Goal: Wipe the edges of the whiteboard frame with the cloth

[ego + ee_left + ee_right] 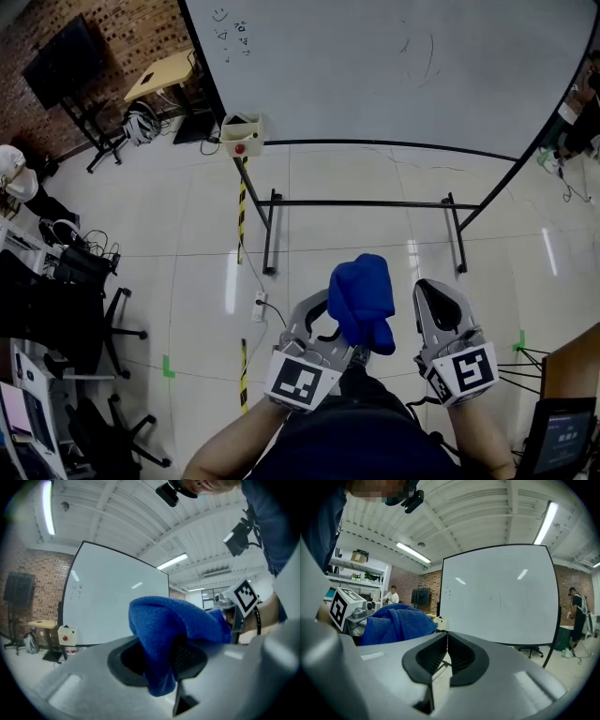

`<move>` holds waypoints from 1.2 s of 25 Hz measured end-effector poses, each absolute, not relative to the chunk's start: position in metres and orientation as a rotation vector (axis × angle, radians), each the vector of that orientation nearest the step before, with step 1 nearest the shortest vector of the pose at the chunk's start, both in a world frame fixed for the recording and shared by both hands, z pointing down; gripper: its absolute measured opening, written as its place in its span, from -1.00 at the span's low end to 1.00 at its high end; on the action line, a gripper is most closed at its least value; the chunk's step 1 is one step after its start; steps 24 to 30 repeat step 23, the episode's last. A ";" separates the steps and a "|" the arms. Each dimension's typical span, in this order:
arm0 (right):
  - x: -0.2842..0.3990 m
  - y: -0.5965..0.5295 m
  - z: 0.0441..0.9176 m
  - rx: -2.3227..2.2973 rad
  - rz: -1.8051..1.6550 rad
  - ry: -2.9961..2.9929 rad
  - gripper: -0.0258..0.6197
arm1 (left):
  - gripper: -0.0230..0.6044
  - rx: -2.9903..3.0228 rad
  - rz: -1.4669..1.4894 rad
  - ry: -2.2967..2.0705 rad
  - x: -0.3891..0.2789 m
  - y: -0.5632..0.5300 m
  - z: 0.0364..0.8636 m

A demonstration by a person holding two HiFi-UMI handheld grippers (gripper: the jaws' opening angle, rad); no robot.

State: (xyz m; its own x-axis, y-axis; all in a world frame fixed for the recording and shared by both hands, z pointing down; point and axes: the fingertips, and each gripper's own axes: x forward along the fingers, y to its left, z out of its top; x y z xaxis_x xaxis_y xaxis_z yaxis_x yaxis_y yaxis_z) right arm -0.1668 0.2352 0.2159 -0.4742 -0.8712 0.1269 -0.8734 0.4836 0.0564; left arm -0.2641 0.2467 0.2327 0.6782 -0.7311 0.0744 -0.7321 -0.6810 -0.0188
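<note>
- Cloth (pixel 364 298): one, blue, terry-like. It stands bunched out of the left gripper (pixel 323 328), with most of it loose above the jaws. Likely carried this way so the free wad serves as the wiping face.
- Left gripper: jaws nearly together, pinching a fold of the cloth. It points level toward the board.
- Right gripper (pixel 439 305): jaws fully together with nothing between them. It is held beside the left gripper, clear of the cloth. Judged spare for now, since one grip is enough to carry the cloth.
- Count here: two grippers, each with one marker cube.
- Floor ahead: one white power strip (pixel 259 305) and one yellow-black striped tape line (pixel 241 211).
- Stand: two dark uprights (pixel 271 234) joined by one crossbar.
- Whiteboard (pixel 394 66): one, with faint marks on its face. Its black frame (pixel 375 143) shows bottom, left and right edges.
- The cloth is well apart from the frame and touches it nowhere, so wiping looks not yet begun.
- Box with red button (pixel 244 134): one, at the frame's lower left corner. It could obstruct a wipe there.
</note>
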 end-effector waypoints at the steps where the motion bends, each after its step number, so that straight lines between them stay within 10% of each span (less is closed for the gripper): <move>1: -0.171 0.240 0.215 1.534 0.019 -2.573 -0.89 | -0.59 2.862 0.109 -1.235 -0.267 0.251 0.234; 30: -0.140 0.243 0.216 1.512 0.060 -2.633 -0.89 | -0.59 2.878 0.206 -1.255 -0.238 0.268 0.233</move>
